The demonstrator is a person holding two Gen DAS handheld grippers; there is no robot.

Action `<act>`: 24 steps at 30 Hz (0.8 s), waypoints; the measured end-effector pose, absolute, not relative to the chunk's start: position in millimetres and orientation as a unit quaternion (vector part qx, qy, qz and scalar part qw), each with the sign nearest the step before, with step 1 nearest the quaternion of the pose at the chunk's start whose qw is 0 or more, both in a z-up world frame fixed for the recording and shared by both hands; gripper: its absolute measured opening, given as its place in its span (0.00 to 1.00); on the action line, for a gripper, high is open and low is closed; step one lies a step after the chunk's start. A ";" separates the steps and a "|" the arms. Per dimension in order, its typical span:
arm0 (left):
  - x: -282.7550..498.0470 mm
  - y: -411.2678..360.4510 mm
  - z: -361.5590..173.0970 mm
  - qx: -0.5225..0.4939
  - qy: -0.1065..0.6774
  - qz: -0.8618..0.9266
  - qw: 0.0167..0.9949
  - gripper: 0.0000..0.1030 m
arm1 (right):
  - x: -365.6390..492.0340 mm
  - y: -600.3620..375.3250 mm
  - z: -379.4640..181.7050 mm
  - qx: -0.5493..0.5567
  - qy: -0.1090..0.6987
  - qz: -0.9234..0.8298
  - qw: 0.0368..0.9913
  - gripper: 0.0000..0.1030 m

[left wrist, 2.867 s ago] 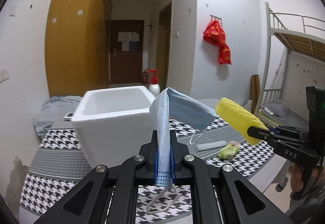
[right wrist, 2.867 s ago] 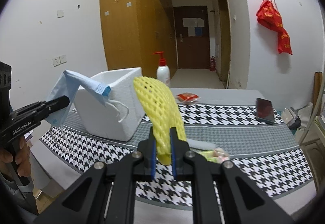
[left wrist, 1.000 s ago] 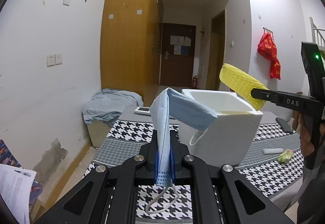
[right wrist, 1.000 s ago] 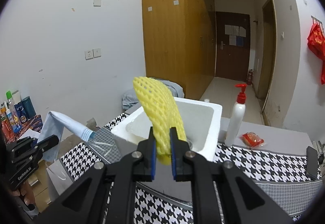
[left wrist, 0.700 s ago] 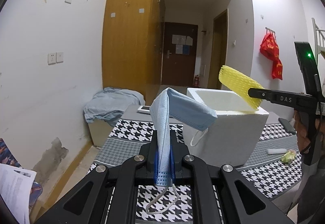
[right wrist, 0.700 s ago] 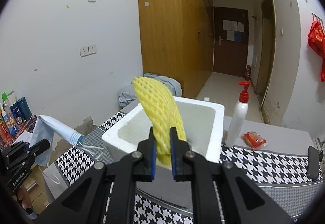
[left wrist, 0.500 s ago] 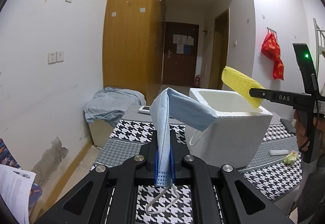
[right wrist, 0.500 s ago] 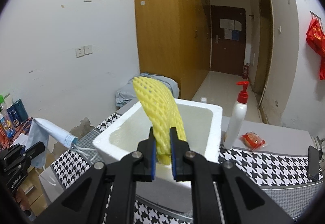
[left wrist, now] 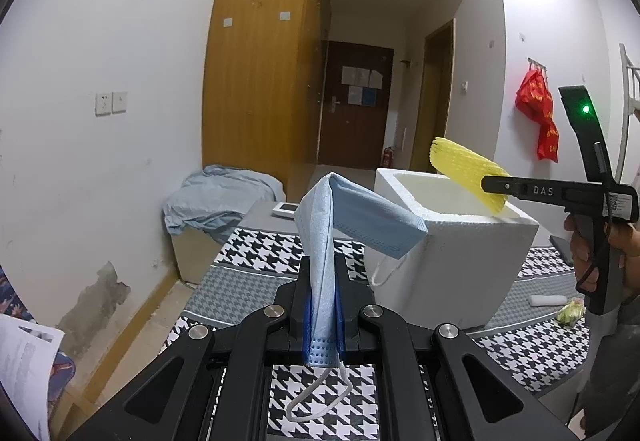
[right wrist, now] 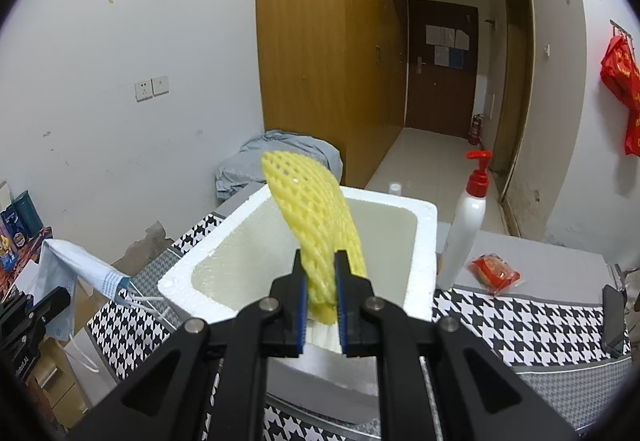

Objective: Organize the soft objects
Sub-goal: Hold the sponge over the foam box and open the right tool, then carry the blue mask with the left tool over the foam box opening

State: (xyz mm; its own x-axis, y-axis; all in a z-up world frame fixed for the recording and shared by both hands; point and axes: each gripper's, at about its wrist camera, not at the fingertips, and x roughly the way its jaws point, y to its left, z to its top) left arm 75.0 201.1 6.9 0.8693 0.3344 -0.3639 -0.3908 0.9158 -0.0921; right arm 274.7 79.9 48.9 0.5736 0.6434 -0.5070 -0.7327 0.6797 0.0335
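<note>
My left gripper is shut on a blue face mask, which stands folded above the jaws with an ear loop hanging below. It hangs left of the white foam box. My right gripper is shut on a yellow foam net sleeve and holds it over the near rim of the foam box, whose inside looks empty. In the left wrist view the net sleeve pokes over the box's opening from the right. In the right wrist view the mask shows at lower left, beside the box.
The box sits on a table with a houndstooth cloth. A white pump bottle, a red packet and a dark phone lie to the box's right. A white roll and a green wad lie on the cloth. Bedding lies by the wardrobe.
My right gripper has carried the yellow net sleeve forward and slightly lower, so it now hangs over the box's opening. The left gripper with the mask has stayed nearly still.
</note>
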 end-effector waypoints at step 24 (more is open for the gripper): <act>77.5 204.3 12.7 -0.088 0.173 0.187 0.963 0.09 | 259.2 59.1 52.7 -0.081 0.229 0.398 0.885 0.78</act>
